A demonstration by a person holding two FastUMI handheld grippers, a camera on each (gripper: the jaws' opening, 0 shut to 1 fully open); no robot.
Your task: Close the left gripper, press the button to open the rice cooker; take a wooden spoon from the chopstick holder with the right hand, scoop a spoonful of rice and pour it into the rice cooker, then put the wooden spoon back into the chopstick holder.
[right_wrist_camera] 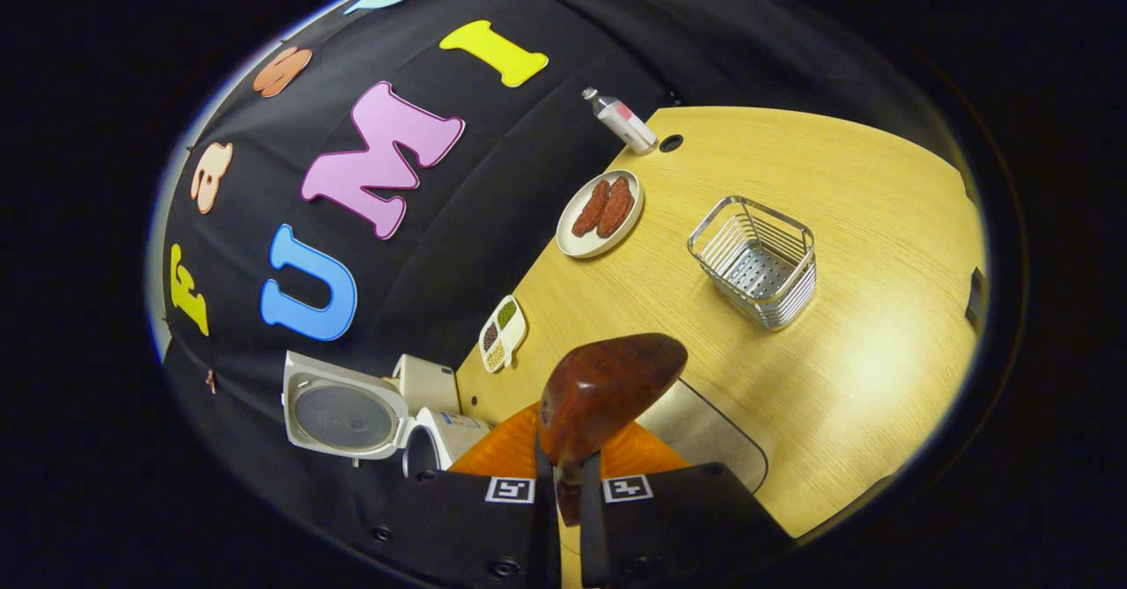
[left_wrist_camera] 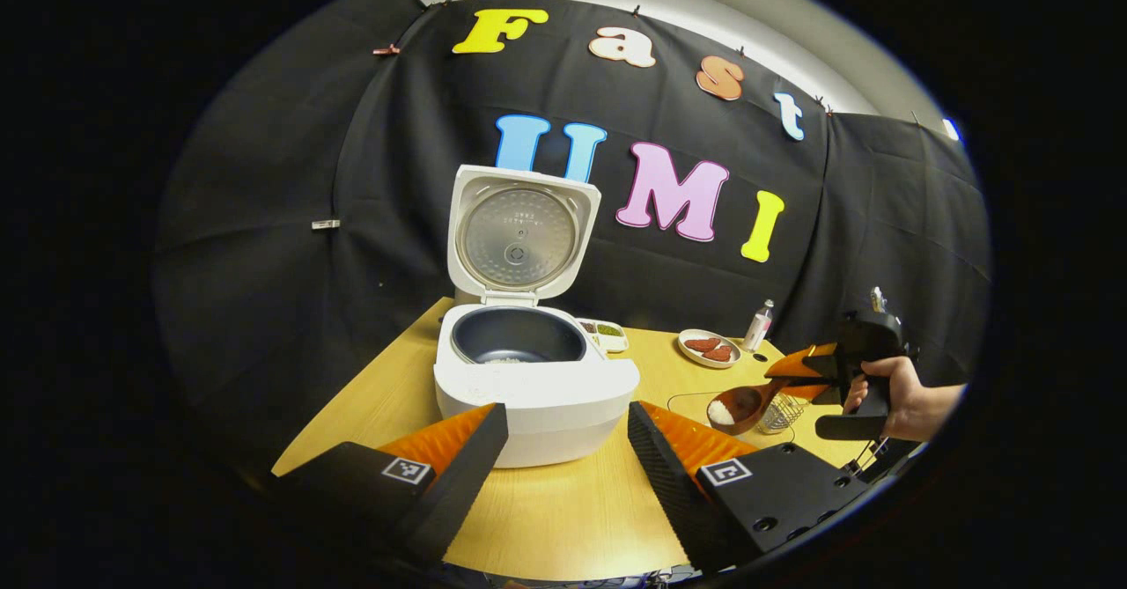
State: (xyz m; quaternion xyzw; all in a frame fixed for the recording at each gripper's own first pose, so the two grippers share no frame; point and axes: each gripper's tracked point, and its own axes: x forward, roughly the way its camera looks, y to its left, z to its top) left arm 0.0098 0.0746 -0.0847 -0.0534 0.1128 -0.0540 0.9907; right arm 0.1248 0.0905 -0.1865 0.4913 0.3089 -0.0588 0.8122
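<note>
Your right tongs (right_wrist_camera: 568, 483) clamp the wooden spoon (left_wrist_camera: 738, 406), rice in its bowl; the open rice cooker (left_wrist_camera: 533, 369) lies leftward. Left tongs (left_wrist_camera: 568, 457) gape, empty.

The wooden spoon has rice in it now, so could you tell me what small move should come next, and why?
Probably carry the wooden spoon leftward over the open rice cooker before tipping it. The right gripper holds it beside the chopstick holder, well short of the pot, and the lid already stands up.

Even overhead light, soft glare on table (right_wrist_camera: 845, 378), strong fisheye edge bending.
</note>
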